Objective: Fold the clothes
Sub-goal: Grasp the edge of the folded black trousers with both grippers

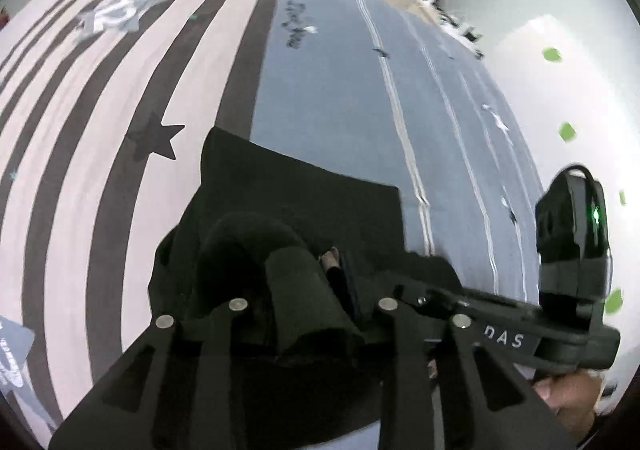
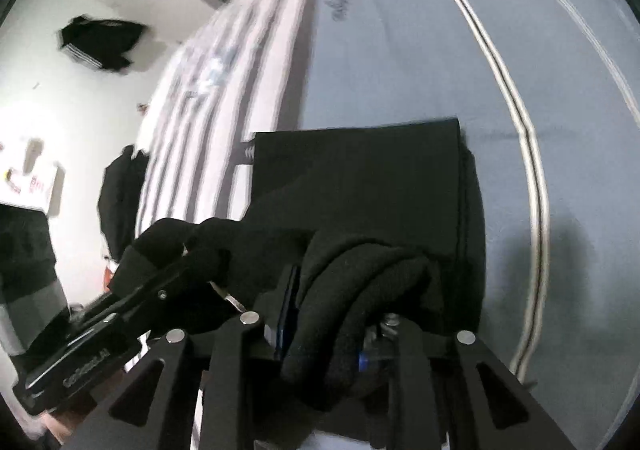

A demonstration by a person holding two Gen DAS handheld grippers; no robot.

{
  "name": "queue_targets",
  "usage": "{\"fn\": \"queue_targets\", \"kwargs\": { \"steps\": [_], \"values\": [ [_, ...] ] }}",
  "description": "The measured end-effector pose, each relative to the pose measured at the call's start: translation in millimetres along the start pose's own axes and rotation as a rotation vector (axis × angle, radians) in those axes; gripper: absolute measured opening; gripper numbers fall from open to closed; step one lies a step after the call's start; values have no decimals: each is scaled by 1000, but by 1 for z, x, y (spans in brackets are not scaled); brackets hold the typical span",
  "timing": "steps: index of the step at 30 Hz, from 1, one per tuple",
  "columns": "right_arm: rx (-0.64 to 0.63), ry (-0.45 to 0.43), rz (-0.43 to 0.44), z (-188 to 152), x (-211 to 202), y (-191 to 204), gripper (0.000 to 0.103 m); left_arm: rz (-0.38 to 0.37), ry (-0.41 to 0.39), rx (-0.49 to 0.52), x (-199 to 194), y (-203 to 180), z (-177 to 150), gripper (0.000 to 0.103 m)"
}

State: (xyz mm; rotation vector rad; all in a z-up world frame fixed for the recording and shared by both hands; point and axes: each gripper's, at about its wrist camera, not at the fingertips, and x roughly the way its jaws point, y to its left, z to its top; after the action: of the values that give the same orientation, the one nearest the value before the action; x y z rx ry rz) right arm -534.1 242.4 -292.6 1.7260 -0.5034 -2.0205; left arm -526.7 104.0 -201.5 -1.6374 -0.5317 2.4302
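On the far left of the left wrist view we see the bedsheet (image 1: 120, 98), its left part striped white and dark grey with a dark star printed on it, its right part plain blue-grey with thin white lines. The black garment (image 1: 304, 186) lies folded on the sheet across the border between the striped and plain parts, its far edge straight and flat. Nearer us, a thick bunched fold of it rises between the fingers of our left gripper (image 1: 308, 282); the jaws stand only narrowly apart with the cloth bunched between them, and they appear to clamp it. To the right, the right gripper (image 1: 572, 250) shows from the side, with a green light on its body and a hand (image 1: 568, 394) below it.

In the right wrist view the left gripper (image 2: 160, 258) appears at the left, its tip wrapped in black cloth. In the middle the same garment (image 2: 360, 178) lies as a neat rectangle on the blue-grey part of the sheet (image 2: 400, 50). A rolled wad of it sits between the fingers of our right gripper (image 2: 344, 290), jaws narrowly apart and seemingly pinching the fabric. Another dark garment (image 2: 100, 38) lies on the pale floor (image 2: 48, 98) at upper left.
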Motion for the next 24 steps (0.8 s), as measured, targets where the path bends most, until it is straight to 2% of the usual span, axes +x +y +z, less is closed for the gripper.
{"fn": "queue_targets", "kwargs": {
  "steps": [3, 5, 7, 8, 9, 10, 13, 16, 17, 18, 19, 21, 24],
  "values": [
    [34, 43, 8, 16, 8, -8, 24, -66, -6, -54, -2, 11, 8, 34],
    [62, 56, 77, 18, 3, -16, 29, -110, -7, -90, -7, 20, 9, 42],
    [97, 70, 175, 17, -1, -27, 56, -117, -11, -112, -11, 29, 8, 59],
    [110, 65, 214, 15, -5, -33, 61, -107, -29, -114, -14, 33, 7, 64],
    [113, 36, 231, 13, -11, -38, 65, -87, -62, -114, -20, 35, 7, 74],
    [111, 13, 242, 12, -17, -42, 68, -82, -90, -114, -26, 37, 8, 77],
    [62, -35, 222, 11, -26, -45, 68, -59, -147, -77, -29, 35, 19, 79],
    [12, -60, 169, 10, -22, -36, 68, -24, -127, -12, -17, 24, 27, 79],
    [11, -49, 157, 13, -18, -32, 71, -16, -121, 7, -14, 20, 29, 79],
    [24, -21, 151, 17, -11, -30, 79, -11, -131, 21, -15, 16, 28, 79],
    [45, 12, 154, 25, -4, -30, 89, -1, -152, 36, -18, 12, 26, 79],
    [157, 95, 201, 43, 13, -43, 101, 11, -188, 53, -27, 7, 19, 79],
    [339, 164, 278, 64, 28, -66, 101, 18, -219, 62, -40, 5, 1, 79]
  ]
}}
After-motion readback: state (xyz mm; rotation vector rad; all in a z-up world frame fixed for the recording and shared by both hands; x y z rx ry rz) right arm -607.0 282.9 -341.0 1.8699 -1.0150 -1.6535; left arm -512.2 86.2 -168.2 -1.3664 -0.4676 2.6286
